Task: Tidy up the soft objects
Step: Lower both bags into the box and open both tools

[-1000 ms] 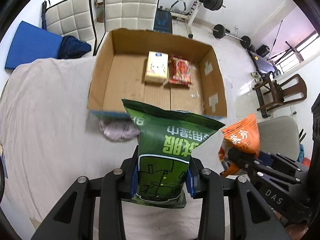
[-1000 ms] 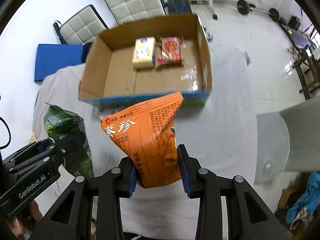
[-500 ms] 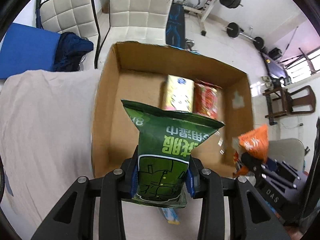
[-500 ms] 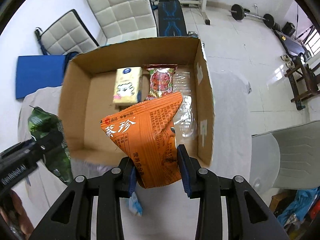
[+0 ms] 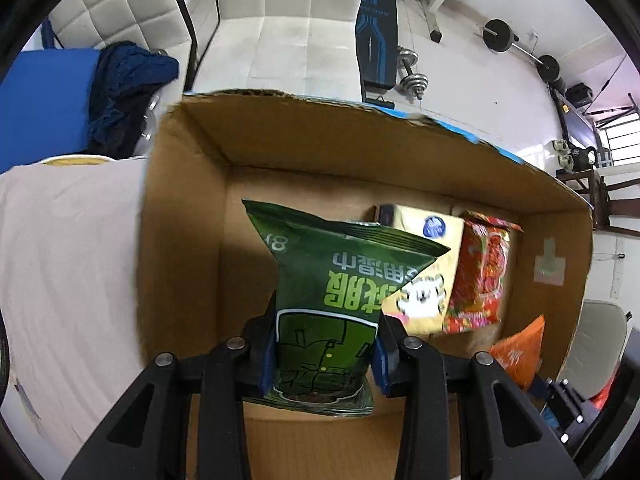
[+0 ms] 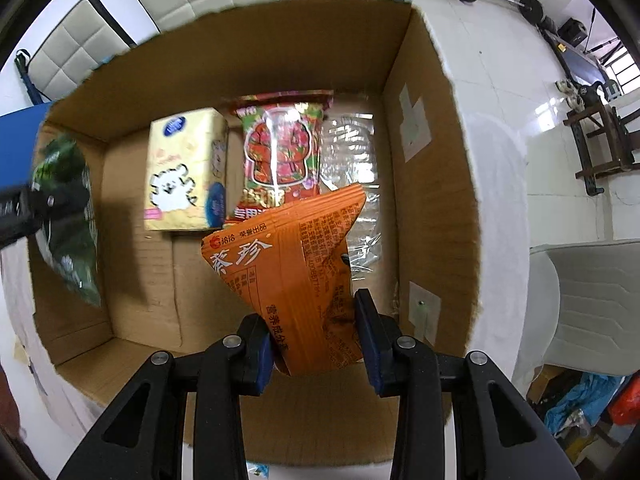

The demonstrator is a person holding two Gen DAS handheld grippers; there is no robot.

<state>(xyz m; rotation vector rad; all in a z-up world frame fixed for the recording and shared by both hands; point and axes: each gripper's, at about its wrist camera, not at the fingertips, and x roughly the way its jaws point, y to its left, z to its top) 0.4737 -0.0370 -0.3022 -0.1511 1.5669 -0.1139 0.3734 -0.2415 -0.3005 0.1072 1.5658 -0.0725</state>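
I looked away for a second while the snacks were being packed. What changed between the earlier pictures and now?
Both grippers carried their bags forward and down, from short of the cardboard box to inside its walls: the left gripper with the green bag, the right gripper with the orange bag. Nothing was let go. The yellow tissue pack and red snack pack lie as before.

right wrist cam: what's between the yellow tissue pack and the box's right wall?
In the right wrist view, the red snack packet lies right beside the yellow tissue pack, then a clear plastic bag fills the stretch up to the cardboard box's right wall.
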